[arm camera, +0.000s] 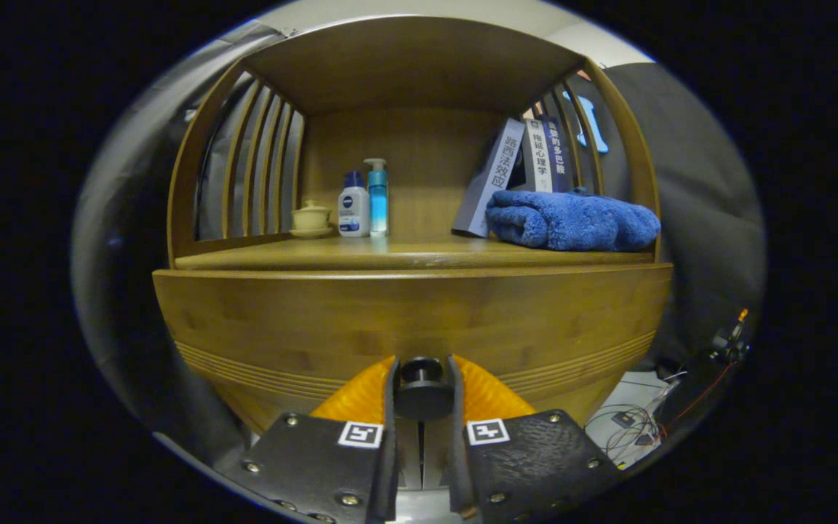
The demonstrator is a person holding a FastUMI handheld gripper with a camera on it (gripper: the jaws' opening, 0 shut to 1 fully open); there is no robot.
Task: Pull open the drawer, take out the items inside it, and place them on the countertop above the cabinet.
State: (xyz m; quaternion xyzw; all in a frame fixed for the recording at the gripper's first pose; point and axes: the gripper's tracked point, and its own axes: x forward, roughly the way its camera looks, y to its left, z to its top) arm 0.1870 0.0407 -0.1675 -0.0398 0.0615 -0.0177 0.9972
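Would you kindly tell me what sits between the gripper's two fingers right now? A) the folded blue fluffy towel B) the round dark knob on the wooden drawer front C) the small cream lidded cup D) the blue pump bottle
B: the round dark knob on the wooden drawer front sits between the fingers of the gripper, which close against its sides, while the drawer looks shut.

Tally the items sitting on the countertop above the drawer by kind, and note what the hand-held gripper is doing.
Books: 3
Bottles: 2
Lidded cups on a saucer: 1
Blue towels: 1
Total: 7
The hand-held gripper is shut on the drawer knob; the drawer looks closed.
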